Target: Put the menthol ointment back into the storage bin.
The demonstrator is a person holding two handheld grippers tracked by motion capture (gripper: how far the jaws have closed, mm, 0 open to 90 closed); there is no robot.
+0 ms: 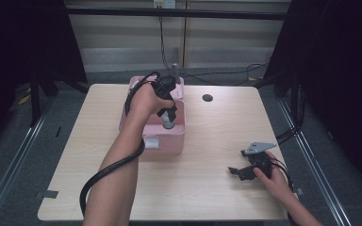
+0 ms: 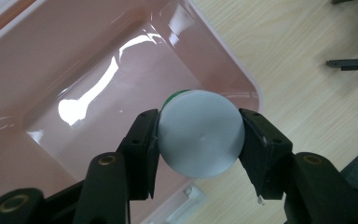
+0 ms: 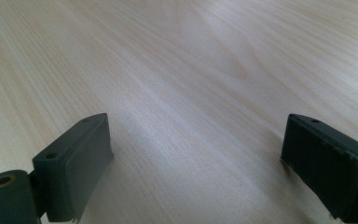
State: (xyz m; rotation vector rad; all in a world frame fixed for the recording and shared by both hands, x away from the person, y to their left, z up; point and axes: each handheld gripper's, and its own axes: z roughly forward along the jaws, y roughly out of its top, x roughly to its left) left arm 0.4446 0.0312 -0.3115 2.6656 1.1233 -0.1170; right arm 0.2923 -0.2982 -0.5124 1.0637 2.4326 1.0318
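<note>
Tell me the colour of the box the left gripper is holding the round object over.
Pink. The box shows best in the left gripper view.
</note>
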